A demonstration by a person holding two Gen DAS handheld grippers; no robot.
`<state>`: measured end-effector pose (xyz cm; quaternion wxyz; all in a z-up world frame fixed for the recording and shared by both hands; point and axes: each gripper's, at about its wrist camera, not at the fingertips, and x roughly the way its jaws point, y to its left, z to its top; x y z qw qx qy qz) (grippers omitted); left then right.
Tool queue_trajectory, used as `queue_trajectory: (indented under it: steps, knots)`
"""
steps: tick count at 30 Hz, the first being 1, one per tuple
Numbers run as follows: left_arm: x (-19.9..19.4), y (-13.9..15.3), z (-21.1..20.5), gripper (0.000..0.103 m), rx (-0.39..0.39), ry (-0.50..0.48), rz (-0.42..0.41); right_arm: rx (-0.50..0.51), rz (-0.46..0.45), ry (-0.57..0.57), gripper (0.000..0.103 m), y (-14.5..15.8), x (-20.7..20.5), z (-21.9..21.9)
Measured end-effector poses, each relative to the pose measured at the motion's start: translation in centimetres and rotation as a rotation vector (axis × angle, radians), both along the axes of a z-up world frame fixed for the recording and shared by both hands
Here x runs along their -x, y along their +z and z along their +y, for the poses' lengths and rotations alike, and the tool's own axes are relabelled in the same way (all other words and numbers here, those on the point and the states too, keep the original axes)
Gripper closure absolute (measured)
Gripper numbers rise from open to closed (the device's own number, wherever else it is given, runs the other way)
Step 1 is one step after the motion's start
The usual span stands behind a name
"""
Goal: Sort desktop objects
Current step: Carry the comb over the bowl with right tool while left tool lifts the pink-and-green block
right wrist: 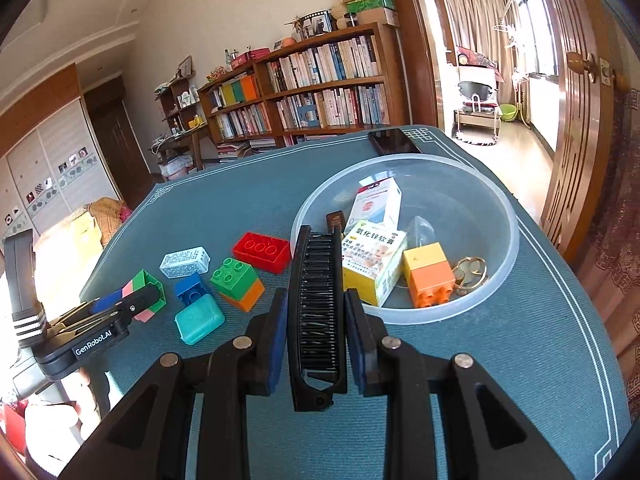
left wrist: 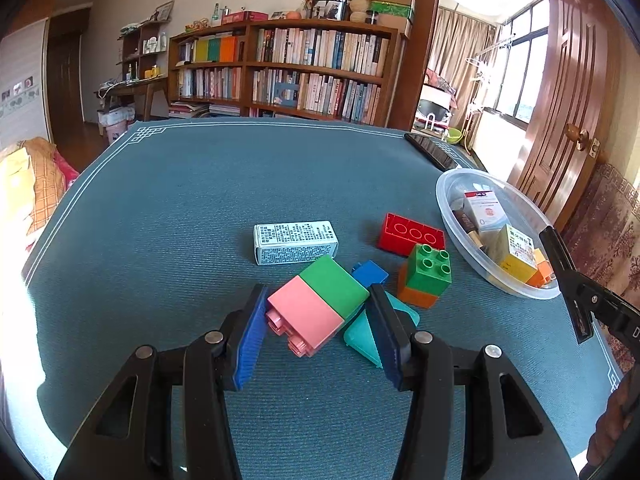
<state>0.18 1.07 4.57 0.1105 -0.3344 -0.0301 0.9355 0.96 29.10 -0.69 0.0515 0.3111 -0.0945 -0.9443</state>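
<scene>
My left gripper (left wrist: 318,292) is shut on a pink and green block (left wrist: 316,308), its blue pads pressing on both sides. The right wrist view shows that gripper (right wrist: 136,300) with the block (right wrist: 142,284) at the left. My right gripper (right wrist: 317,294) is shut on a black comb (right wrist: 318,280), whose tip reaches over the near rim of a clear plastic bowl (right wrist: 516,240). The bowl (left wrist: 448,208) holds medicine boxes, a yellow and orange brick (right wrist: 428,276) and metal rings. The comb (left wrist: 558,260) shows at the right edge of the left wrist view.
On the blue-green mat (left wrist: 200,220) lie a white printed box (left wrist: 295,242), a red brick (left wrist: 410,234), a green-on-orange brick (left wrist: 426,274), a blue brick (left wrist: 370,274) and a teal box (left wrist: 362,336). A dark phone (right wrist: 394,141) lies behind the bowl.
</scene>
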Motion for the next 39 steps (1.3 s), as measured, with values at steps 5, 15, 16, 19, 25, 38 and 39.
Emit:
queue_trajectory:
  steps: [5,15,16,19,25,38,39]
  knots:
    - [-0.3,0.7,0.4,0.05,-0.017,-0.029,0.002,-0.006,0.019,-0.054,0.073,0.5,0.3,2.1]
    - [-0.9,1.4,1.6,0.05,0.007,-0.046,0.019,-0.008,0.015,-0.178,0.073,0.2,3.0,6.8]
    - [-0.9,1.4,1.7,0.05,0.009,-0.046,0.019,-0.01,0.013,-0.188,0.073,0.1,3.3,7.2]
    - [-0.8,1.6,2.2,0.05,0.014,-0.051,0.02,-0.01,0.004,-0.206,0.073,-0.2,4.1,8.1]
    - [-0.7,1.9,3.7,0.05,0.03,-0.072,0.023,-0.001,-0.016,-0.214,0.073,-1.3,5.6,9.1]
    - [0.4,2.3,7.1,0.05,0.035,-0.131,0.022,-0.038,0.044,-0.22,0.072,-2.1,4.9,8.6]
    - [0.5,2.4,7.4,0.05,0.036,-0.137,0.025,-0.053,0.052,-0.222,0.072,-2.1,4.7,8.4]
